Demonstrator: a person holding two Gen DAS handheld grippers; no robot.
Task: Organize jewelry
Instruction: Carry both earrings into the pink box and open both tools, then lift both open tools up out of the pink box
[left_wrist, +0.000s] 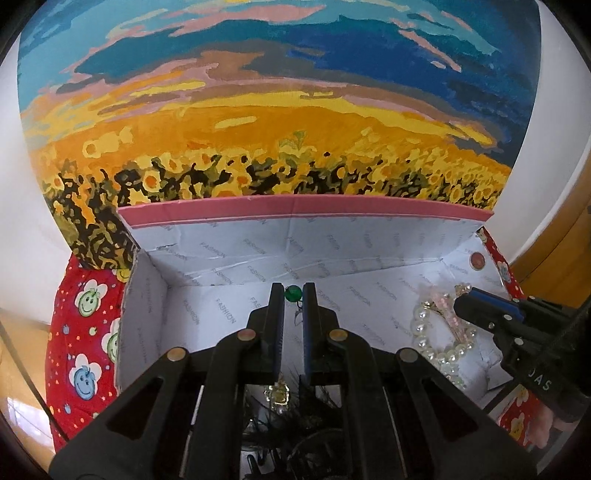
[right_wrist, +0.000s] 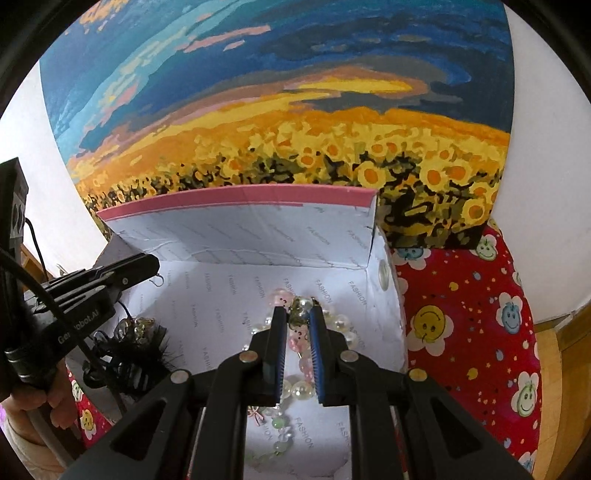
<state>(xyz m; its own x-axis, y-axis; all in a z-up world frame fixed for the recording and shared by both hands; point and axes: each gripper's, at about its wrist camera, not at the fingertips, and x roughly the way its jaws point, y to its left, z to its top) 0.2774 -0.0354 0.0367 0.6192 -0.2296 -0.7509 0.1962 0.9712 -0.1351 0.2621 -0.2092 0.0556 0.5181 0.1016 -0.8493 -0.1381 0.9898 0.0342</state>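
Observation:
An open box (left_wrist: 258, 273) lined with white "FASHION" paper and edged in pink stands in front of me. My left gripper (left_wrist: 293, 293) is shut on a green bead earring (left_wrist: 293, 294) and holds it over the box's left part. A pearl bracelet (left_wrist: 424, 332) and pink beads lie in the box's right part. My right gripper (right_wrist: 298, 314) hovers over this pile, its jaws a little apart around a small gold and clear charm (right_wrist: 301, 308). The pearl bracelet (right_wrist: 343, 325) and pink beads (right_wrist: 304, 365) lie below it. A black feathery piece (right_wrist: 136, 354) with clear stones lies at the left.
The box sits on a red cloth (right_wrist: 461, 332) printed with smiley flowers. A sunflower field painting (left_wrist: 258, 110) leans against the white wall behind the box. The box lid (right_wrist: 240, 221) stands upright at the back. A wooden surface (left_wrist: 554, 240) shows at the edges.

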